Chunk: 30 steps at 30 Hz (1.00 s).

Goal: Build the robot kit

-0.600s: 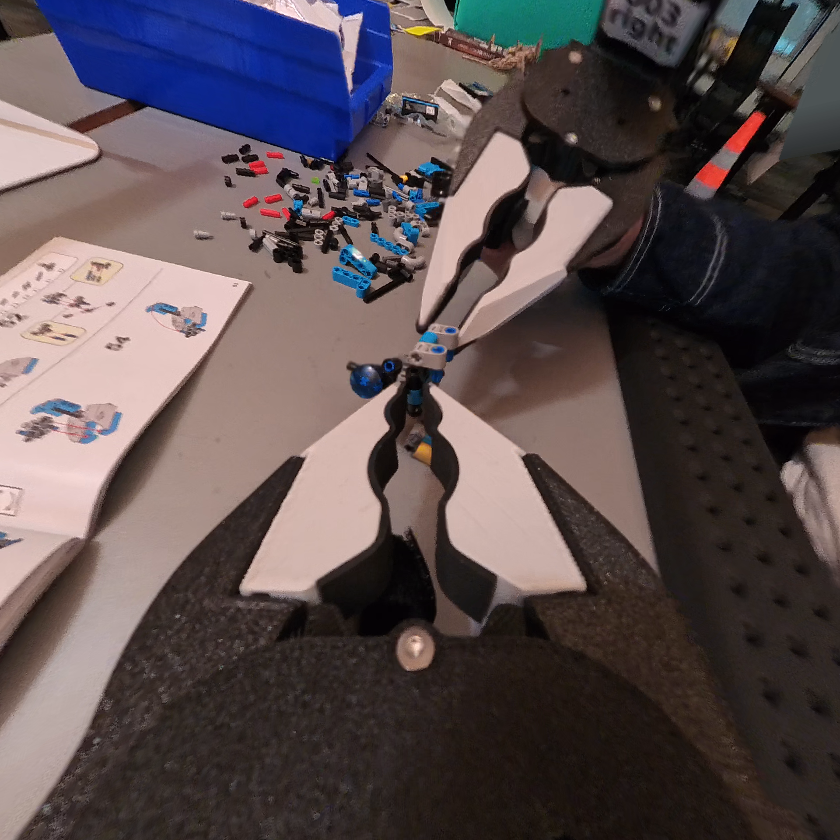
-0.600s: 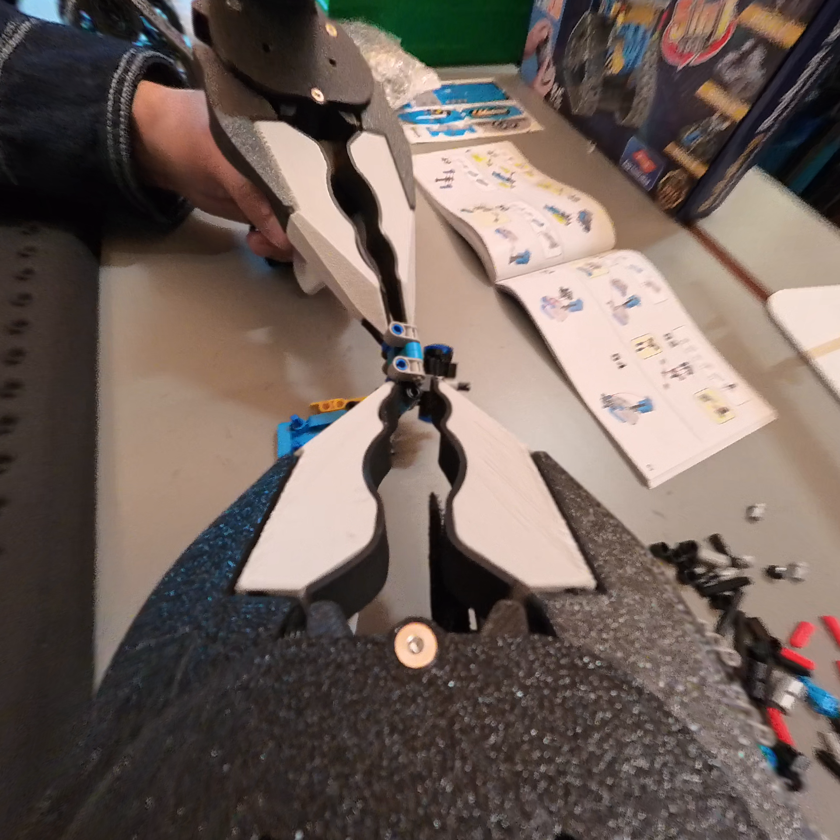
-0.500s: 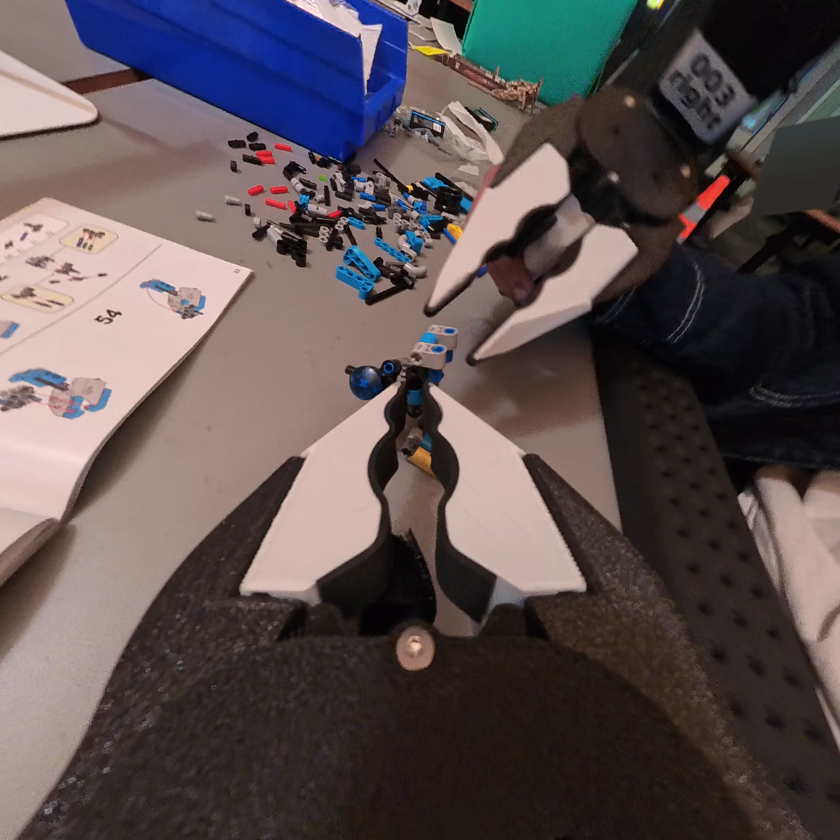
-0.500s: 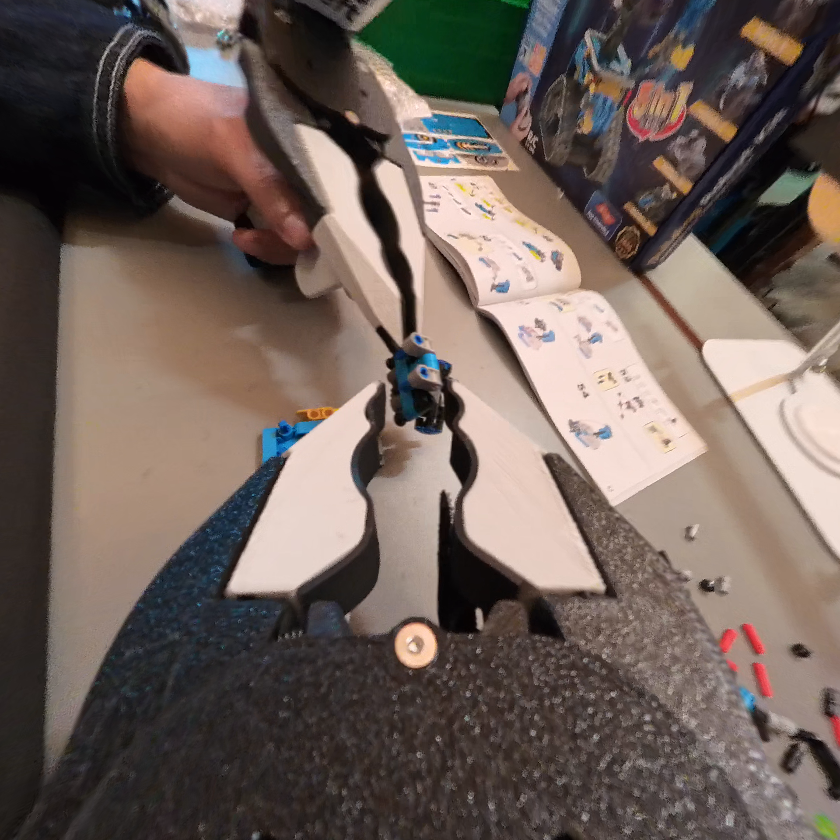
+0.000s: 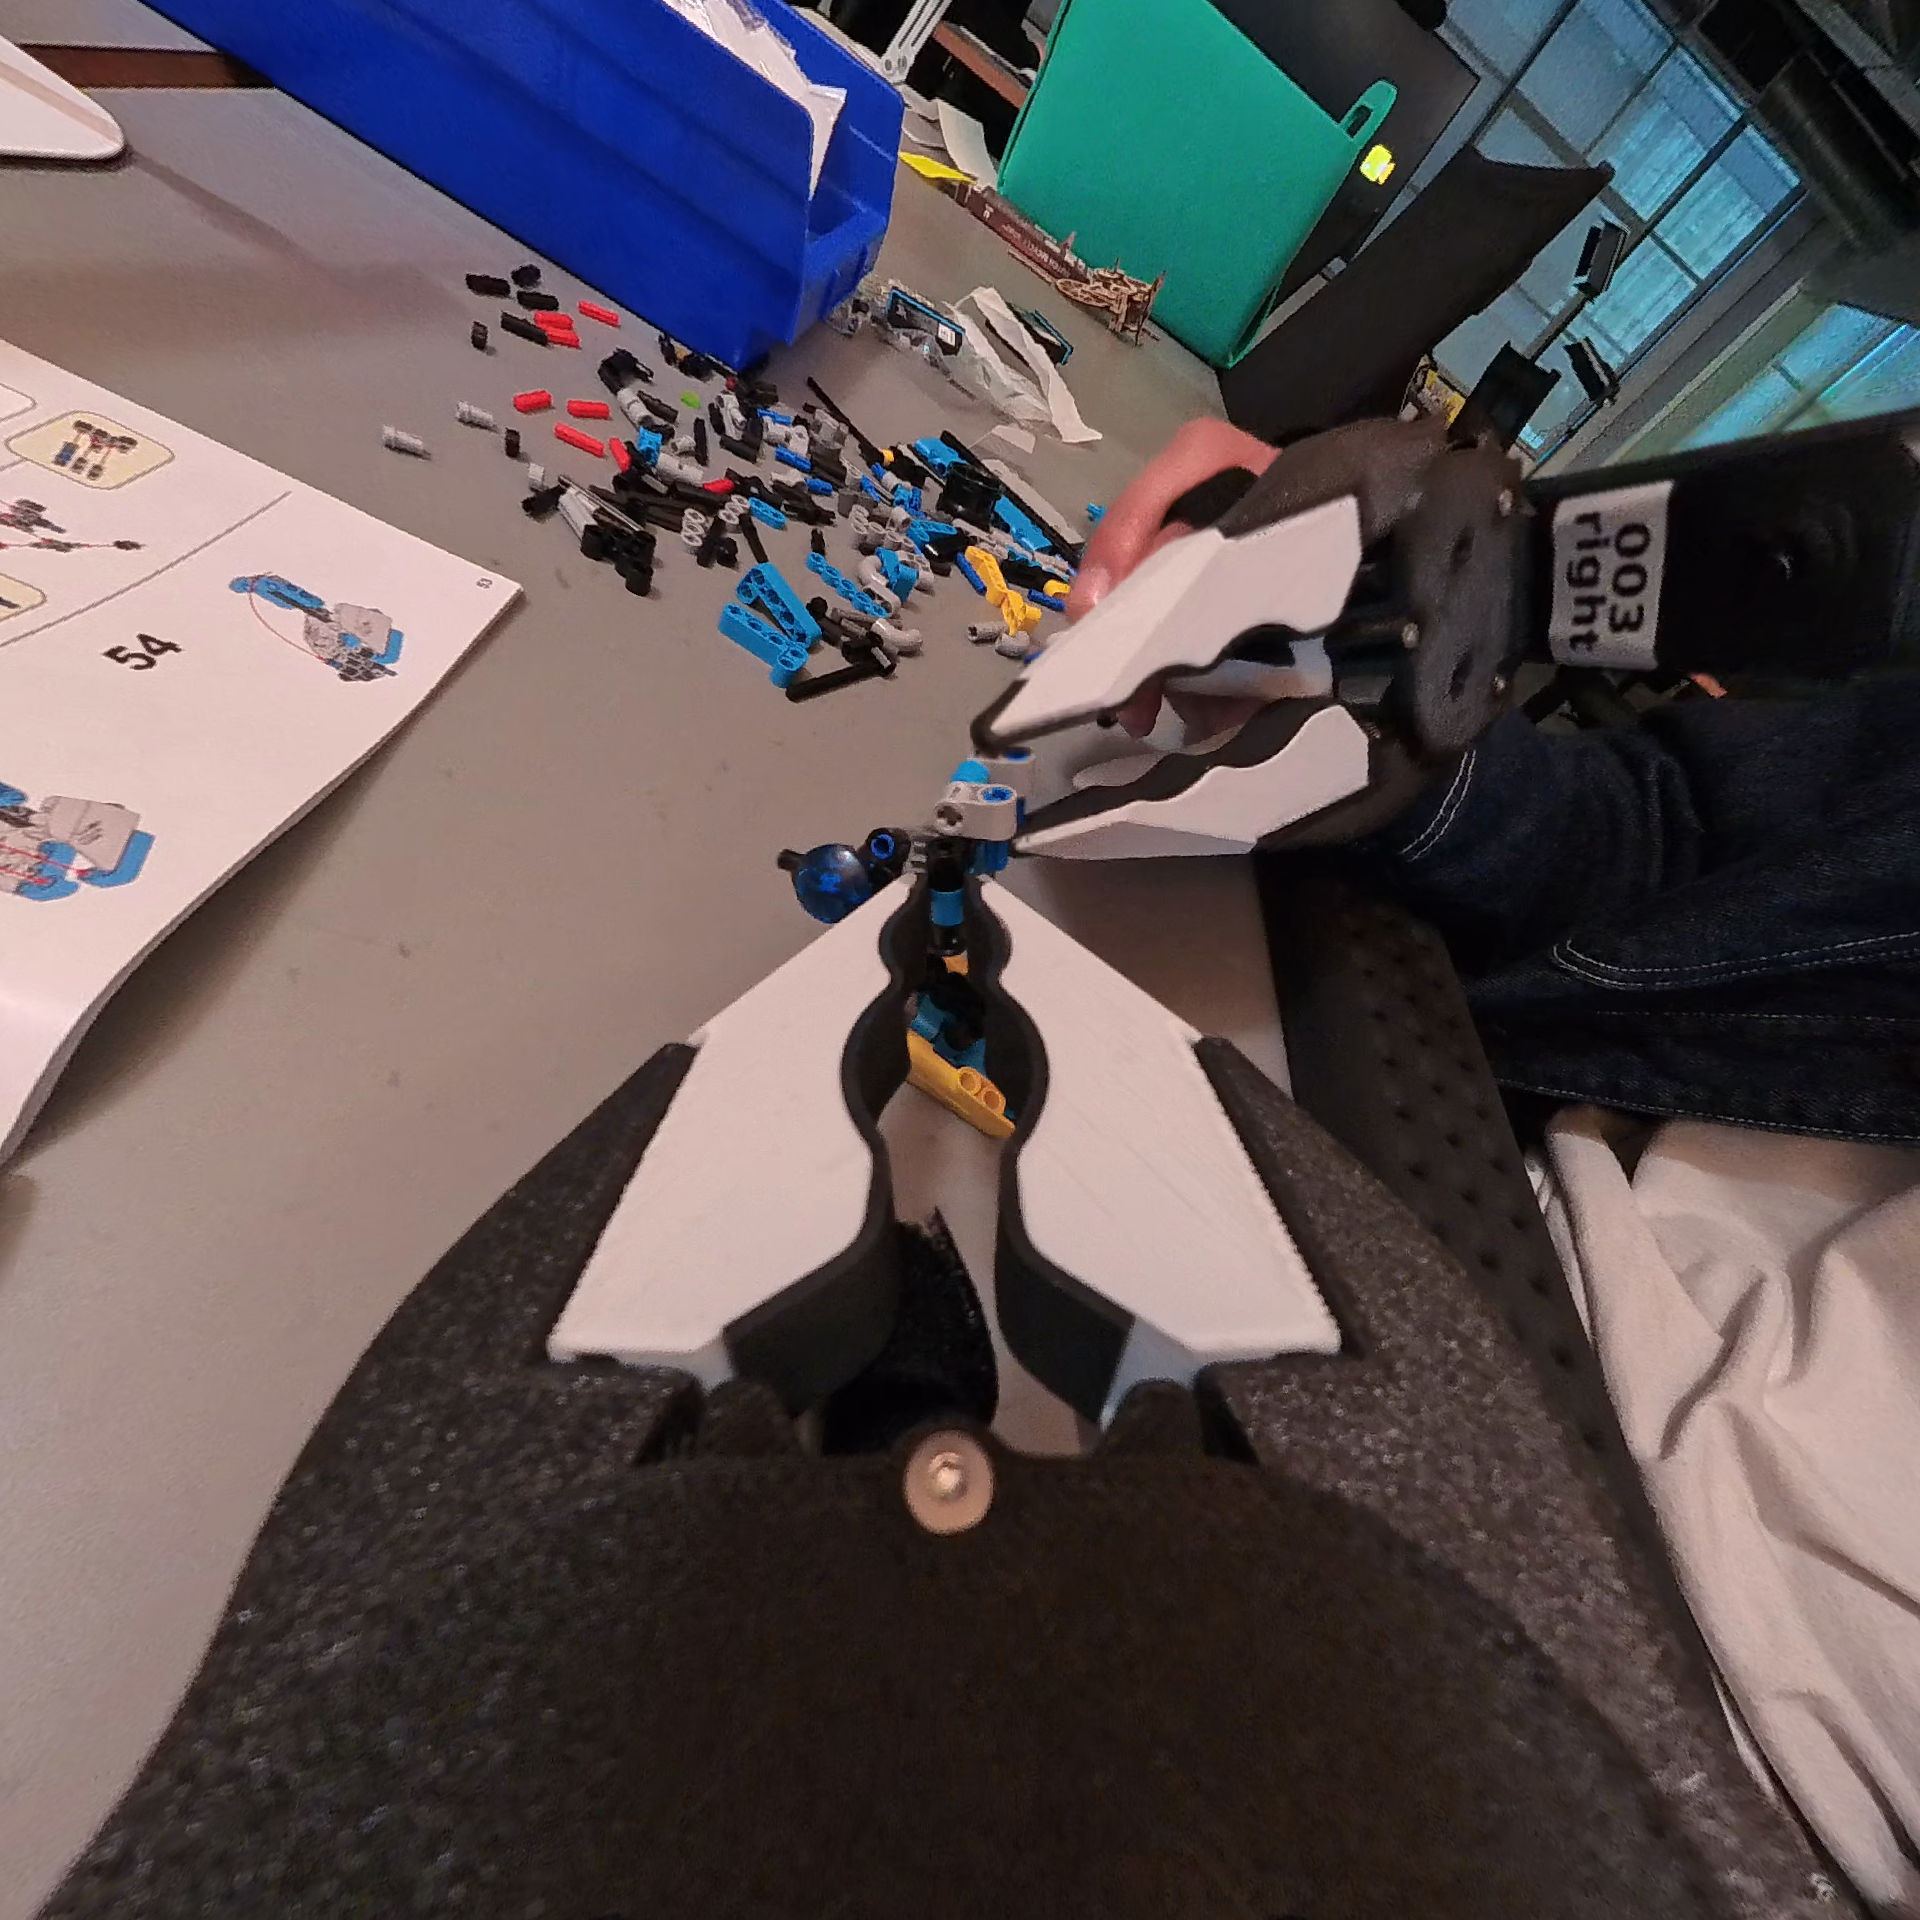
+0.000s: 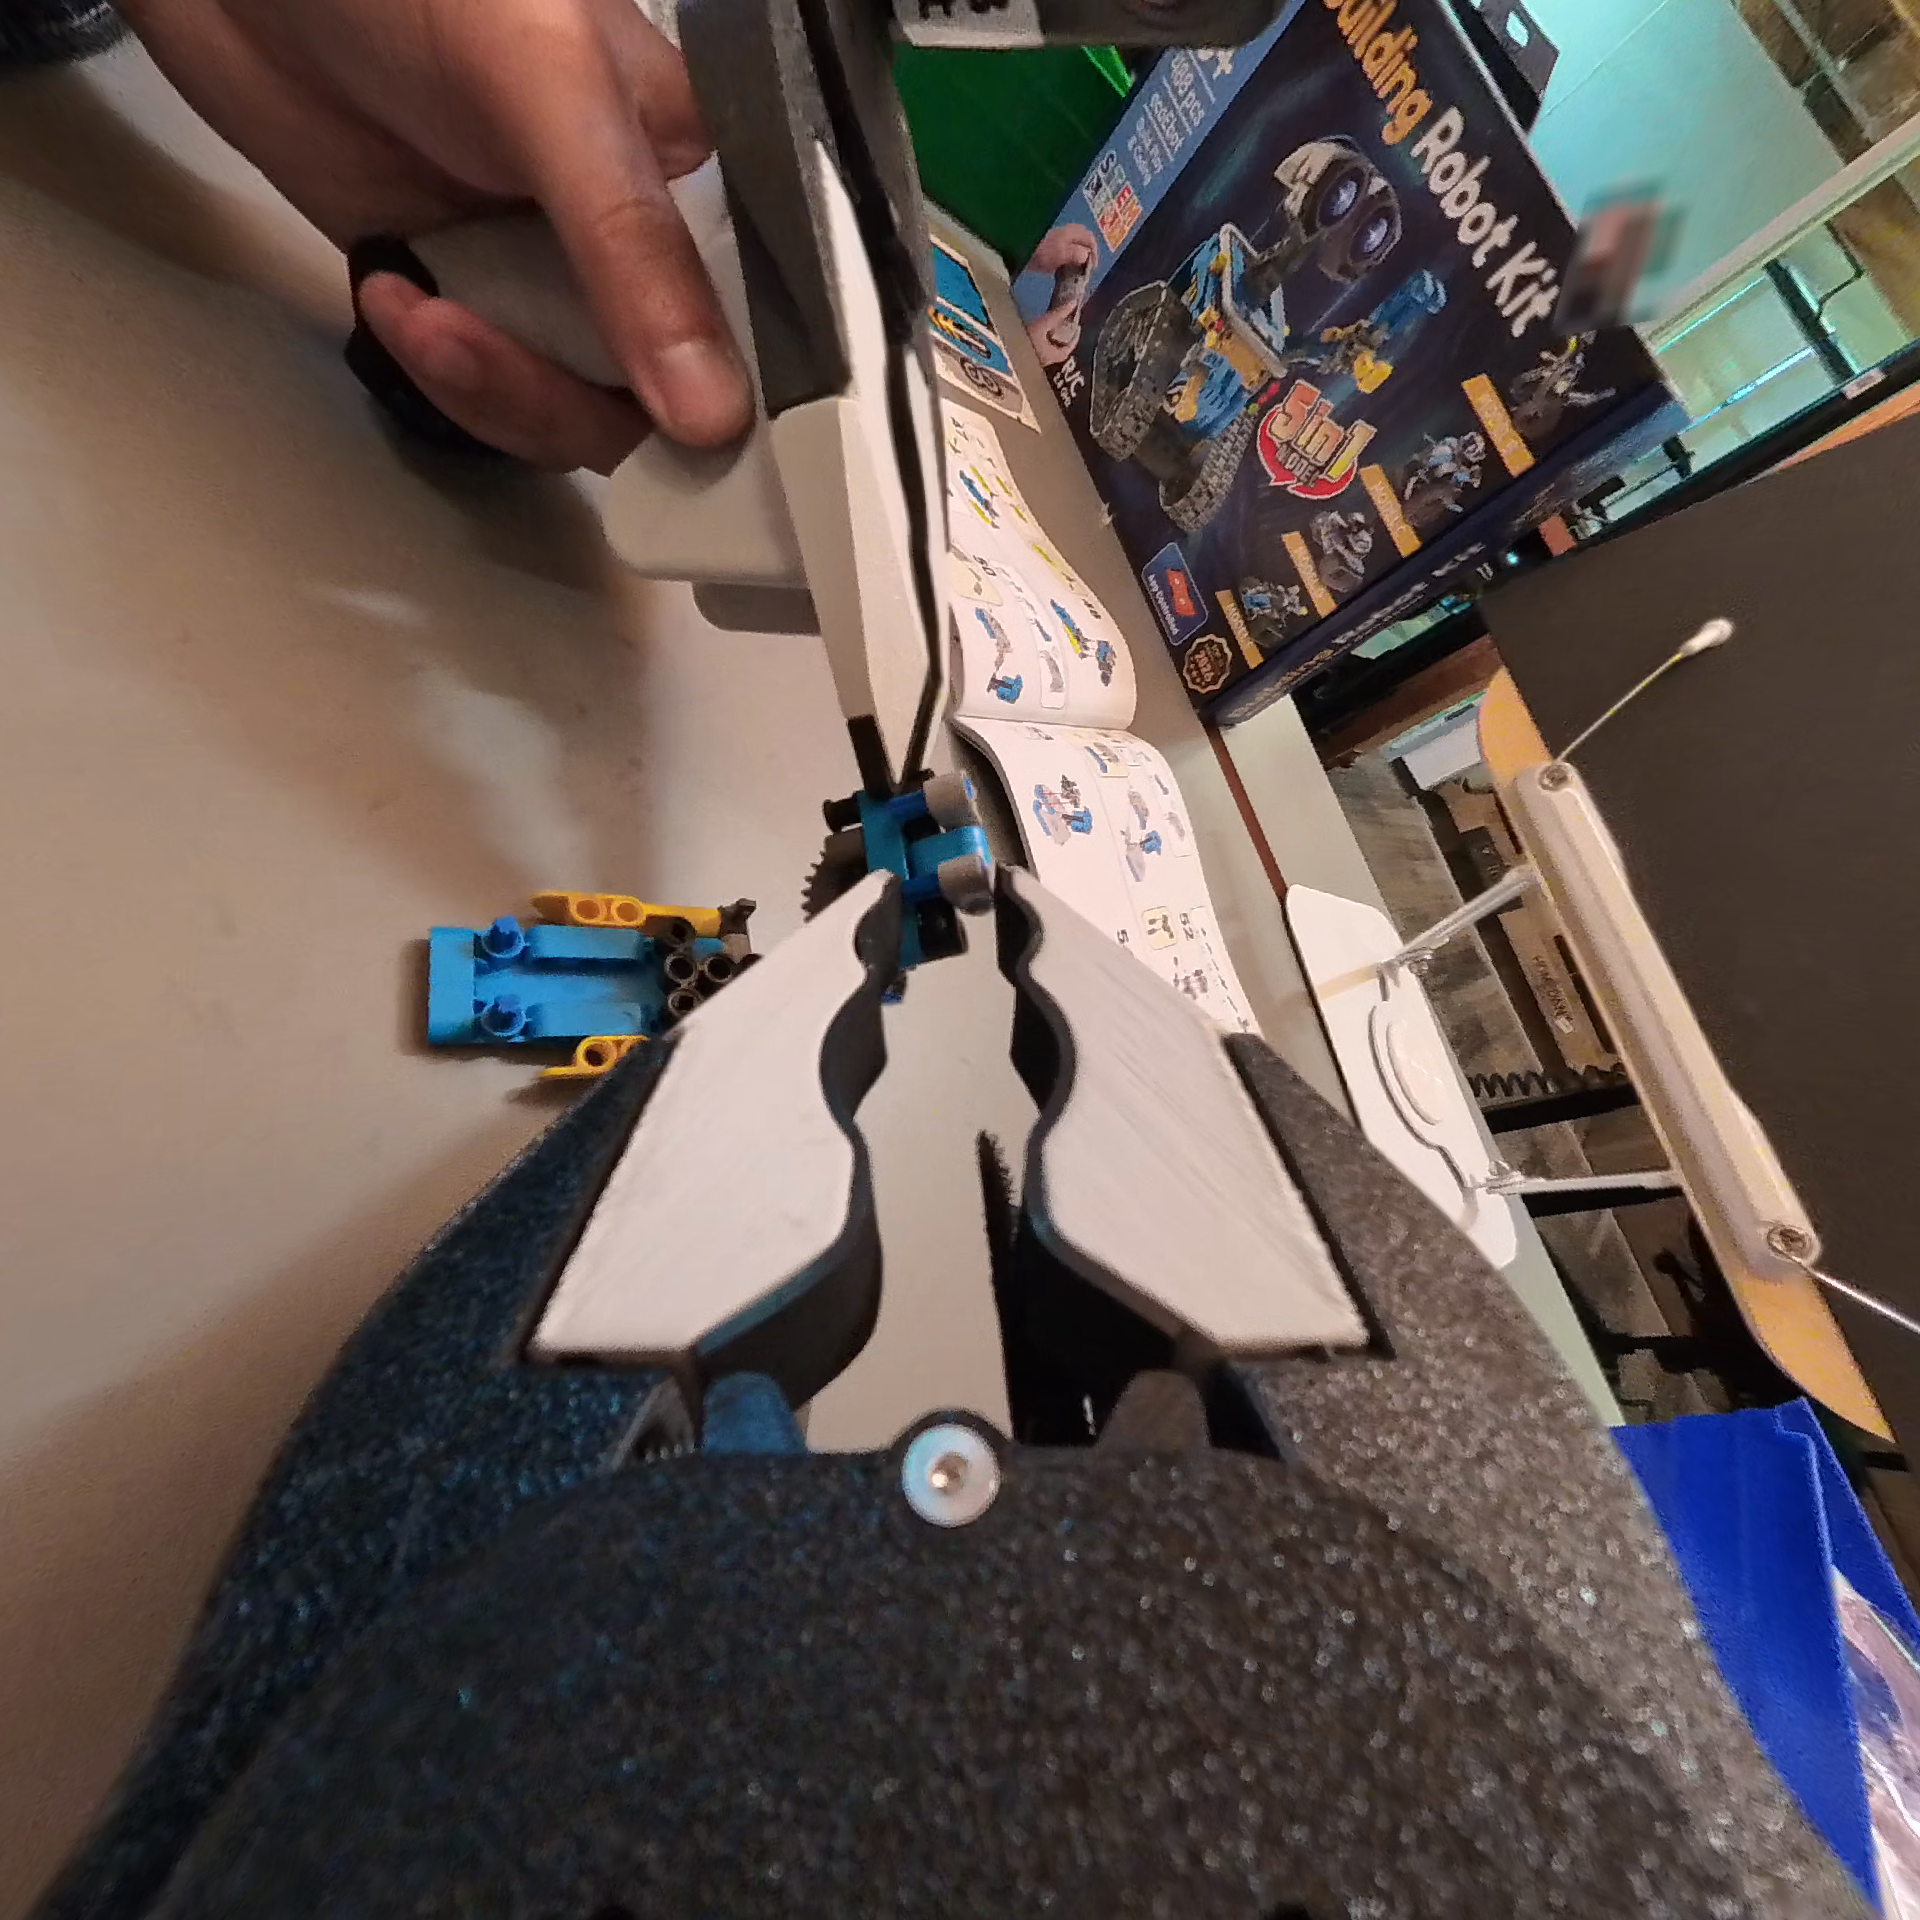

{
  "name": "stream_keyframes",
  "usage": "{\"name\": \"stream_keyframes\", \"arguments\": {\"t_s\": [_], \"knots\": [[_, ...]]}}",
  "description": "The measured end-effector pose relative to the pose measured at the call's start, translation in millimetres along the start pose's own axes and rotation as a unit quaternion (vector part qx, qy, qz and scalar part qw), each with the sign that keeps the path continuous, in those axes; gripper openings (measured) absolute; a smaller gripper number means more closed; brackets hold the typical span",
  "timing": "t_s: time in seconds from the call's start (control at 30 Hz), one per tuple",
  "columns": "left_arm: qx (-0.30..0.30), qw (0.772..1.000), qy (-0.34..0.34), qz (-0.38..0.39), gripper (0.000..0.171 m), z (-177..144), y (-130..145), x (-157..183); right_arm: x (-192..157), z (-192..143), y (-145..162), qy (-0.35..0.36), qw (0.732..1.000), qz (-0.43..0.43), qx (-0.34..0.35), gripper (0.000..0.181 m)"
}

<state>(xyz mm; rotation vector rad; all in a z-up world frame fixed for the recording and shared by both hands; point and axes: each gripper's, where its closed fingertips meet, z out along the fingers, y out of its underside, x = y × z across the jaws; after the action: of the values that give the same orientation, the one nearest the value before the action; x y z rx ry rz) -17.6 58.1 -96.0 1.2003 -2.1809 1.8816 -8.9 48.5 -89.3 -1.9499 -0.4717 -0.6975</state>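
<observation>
We hold two grippers over a grey table (image 5: 343,1039). Left gripper (image 5: 948,883) is narrow, clamped on a small blue/grey brick assembly (image 5: 961,821) held up off the table. Right gripper (image 5: 1006,795), jaws slightly apart, brackets the assembly's grey end w/ tips touching or just beside it; whether it grips, we cannot tell.

Risk, as we judge it: the left grip is only at the tips, so a sideways push from the right could twist the assembly loose or pop a piece off.

Left view shows the loose parts pile (image 5: 790,520), blue bin (image 5: 582,135) & open manual (image 5: 208,665). Right view instead shows the kit box (image 6: 1340,343), a blue/yellow sub-build (image 6: 561,977) lying flat on the table, & the hand (image 6: 499,208) on the left gripper
</observation>
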Motion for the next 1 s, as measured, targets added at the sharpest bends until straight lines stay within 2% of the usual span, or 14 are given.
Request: {"name": "stream_keyframes", "arguments": {"t_s": [1.0], "knots": [[-0.002,0.999,-0.011,0.033,0.005,0.8,-0.2,2.3,-0.7,-0.4,4.6,-0.019,0.999,0.025,-0.011,0.017]]}}
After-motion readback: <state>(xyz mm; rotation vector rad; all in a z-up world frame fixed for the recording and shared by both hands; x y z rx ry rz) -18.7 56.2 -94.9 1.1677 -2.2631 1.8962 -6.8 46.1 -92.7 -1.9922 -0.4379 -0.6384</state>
